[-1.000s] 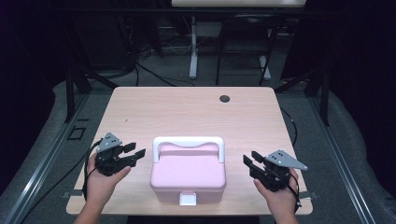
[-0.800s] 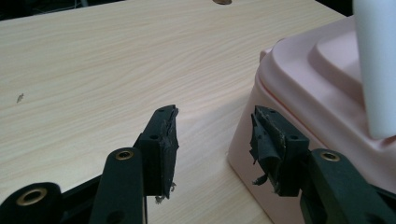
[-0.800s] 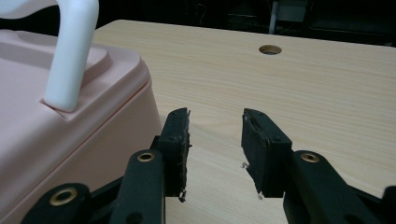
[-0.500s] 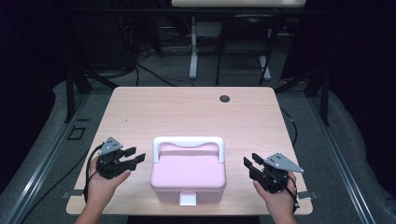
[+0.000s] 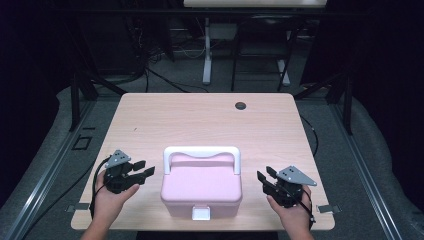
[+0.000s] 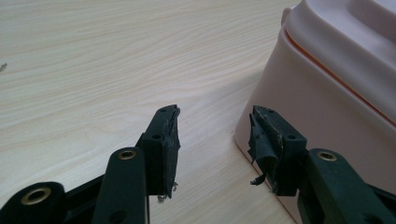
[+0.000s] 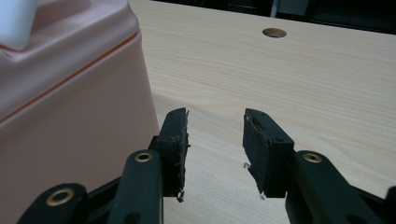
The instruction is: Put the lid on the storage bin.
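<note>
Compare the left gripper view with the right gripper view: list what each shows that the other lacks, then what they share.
Left gripper view: the pink box lies to the right of the open left gripper, beside one jaw. Right gripper view: the box lies to the left of the open right gripper; a corner of its white handle and a round hole in the table appear. Both: black jaws with nothing between them, pink box, light wooden tabletop.

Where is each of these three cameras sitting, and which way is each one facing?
High view: above the person's side, facing forward and down on the table; both hands, left gripper and right gripper flank the pink box.
Left gripper view: rides the left gripper, facing along its open fingers; box at right.
Right gripper view: rides the right gripper, facing across the table; box at left.
All three share the box.
</note>
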The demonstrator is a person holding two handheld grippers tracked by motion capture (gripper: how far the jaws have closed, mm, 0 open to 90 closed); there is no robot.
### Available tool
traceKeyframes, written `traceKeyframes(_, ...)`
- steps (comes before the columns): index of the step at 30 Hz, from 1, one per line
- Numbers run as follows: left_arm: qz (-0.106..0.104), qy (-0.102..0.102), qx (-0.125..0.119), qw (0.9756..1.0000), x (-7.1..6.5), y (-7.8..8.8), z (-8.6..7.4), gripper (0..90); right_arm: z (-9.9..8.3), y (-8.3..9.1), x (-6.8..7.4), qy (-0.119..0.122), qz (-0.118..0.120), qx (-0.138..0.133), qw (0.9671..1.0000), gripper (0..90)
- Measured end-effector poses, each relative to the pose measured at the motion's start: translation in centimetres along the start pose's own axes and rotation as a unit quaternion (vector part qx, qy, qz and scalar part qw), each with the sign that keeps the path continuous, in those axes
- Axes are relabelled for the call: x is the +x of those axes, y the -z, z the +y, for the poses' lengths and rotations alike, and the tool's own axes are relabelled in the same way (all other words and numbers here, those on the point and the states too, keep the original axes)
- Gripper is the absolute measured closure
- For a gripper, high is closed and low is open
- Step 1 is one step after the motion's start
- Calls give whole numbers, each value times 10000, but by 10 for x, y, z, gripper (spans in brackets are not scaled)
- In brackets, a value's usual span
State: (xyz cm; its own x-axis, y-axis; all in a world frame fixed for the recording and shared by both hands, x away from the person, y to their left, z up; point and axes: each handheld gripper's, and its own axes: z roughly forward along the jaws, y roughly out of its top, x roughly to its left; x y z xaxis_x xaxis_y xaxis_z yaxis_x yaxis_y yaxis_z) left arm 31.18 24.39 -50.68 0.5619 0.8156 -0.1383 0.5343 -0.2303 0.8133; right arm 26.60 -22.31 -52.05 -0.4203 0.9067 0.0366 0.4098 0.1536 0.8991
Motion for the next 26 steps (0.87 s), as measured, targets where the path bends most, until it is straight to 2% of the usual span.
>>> traceKeyframes(6, -54, 131, -67, 9999, 0, -2, -2, 511, -3, -4, 1, 52, 28, 77, 10000, 584)
traceKeyframes(14, -13, 171, 37, 9998, 2, -10, -7, 508, -8, -11, 1, 40, 82, 178, 9998, 579)
traceKeyframes(19, -28, 106, 142, 9998, 3, -13, -9, 508, -9, -13, -1, 68, 52, 239, 9997, 572)
traceKeyframes(26, -102, 76, 151, 9998, 2, -17, -10, 489, -11, -16, -3, 55, 22, 308, 9995, 557)
